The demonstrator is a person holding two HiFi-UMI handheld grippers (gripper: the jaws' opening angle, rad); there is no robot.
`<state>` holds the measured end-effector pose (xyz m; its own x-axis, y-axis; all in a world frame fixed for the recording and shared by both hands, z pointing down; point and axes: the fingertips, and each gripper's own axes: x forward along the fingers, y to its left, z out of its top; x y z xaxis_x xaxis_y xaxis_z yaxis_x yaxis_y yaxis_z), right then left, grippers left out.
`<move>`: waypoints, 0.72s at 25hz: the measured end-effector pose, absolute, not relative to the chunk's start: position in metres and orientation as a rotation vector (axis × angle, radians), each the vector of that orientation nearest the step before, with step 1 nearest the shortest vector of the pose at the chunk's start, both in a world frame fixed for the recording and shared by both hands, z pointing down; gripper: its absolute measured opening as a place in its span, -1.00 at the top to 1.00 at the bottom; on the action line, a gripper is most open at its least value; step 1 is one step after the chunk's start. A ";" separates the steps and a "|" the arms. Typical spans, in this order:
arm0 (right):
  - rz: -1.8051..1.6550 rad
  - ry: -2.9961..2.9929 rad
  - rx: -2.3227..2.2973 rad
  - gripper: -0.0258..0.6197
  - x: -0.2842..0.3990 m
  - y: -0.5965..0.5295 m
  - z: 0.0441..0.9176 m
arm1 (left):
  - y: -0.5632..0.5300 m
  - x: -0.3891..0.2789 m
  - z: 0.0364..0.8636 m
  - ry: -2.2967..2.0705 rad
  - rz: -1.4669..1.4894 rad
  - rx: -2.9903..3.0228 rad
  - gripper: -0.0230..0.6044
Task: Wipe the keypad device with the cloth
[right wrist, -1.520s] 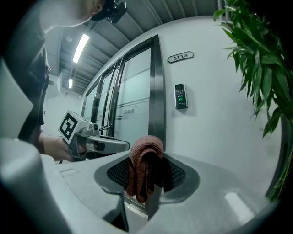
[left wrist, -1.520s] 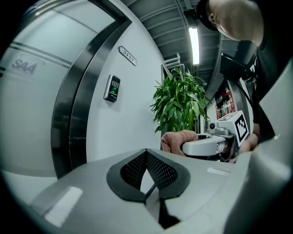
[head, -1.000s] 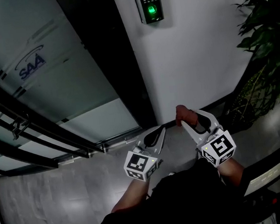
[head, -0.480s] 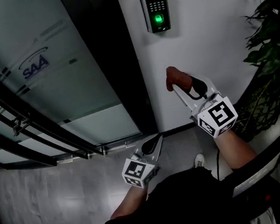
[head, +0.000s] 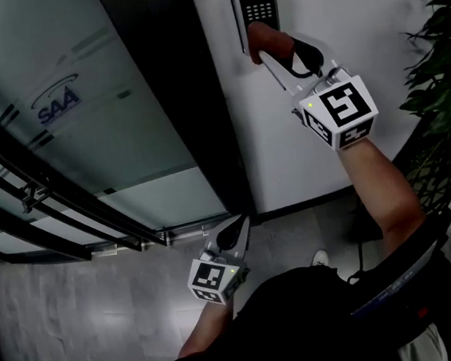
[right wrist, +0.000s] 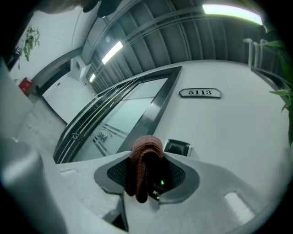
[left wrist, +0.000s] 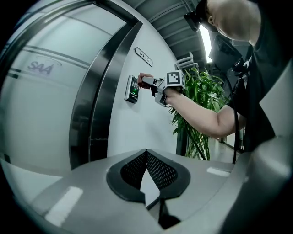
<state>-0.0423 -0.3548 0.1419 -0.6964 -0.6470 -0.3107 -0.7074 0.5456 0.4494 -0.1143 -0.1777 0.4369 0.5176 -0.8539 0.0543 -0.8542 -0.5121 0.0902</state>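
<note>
The keypad device (head: 253, 1) is a dark box on the white wall beside the door frame; it also shows in the left gripper view (left wrist: 132, 89) and behind the cloth in the right gripper view (right wrist: 176, 147). My right gripper (head: 269, 44) is raised and shut on a folded brown cloth (head: 262, 42), which sits against the device's lower half and hides its green light. From the right gripper view the cloth (right wrist: 143, 169) hangs between the jaws. My left gripper (head: 239, 229) hangs low near the floor, shut with nothing in it.
A frosted glass door (head: 82, 111) with a dark frame (head: 193, 99) stands left of the device. A potted plant (head: 438, 73) fills the right edge. A room plate (right wrist: 200, 93) is mounted above the device.
My right gripper has risen from waist height up the wall, bringing the cloth onto the keypad device. The left gripper stayed low and drifted slightly down.
</note>
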 end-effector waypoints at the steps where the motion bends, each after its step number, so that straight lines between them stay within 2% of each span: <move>1: 0.865 2.655 -1.178 0.48 -0.045 -0.361 0.134 | -0.178 -0.115 0.437 -1.504 0.006 2.639 0.87; 9: 0.950 2.600 -1.225 0.48 -0.065 -0.399 0.091 | -0.178 -0.118 0.444 -1.543 0.017 2.605 0.88; 18: 1.000 2.624 -1.282 0.48 -0.088 -0.426 0.086 | -0.181 -0.126 0.443 -1.585 0.002 2.578 0.87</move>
<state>-0.0877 -0.4263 0.0861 -0.6539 -0.6877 -0.3155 -0.7233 0.4458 0.5274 -0.1261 -0.1808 0.4430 0.4532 -0.8893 0.0614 -0.8895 -0.4465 0.0973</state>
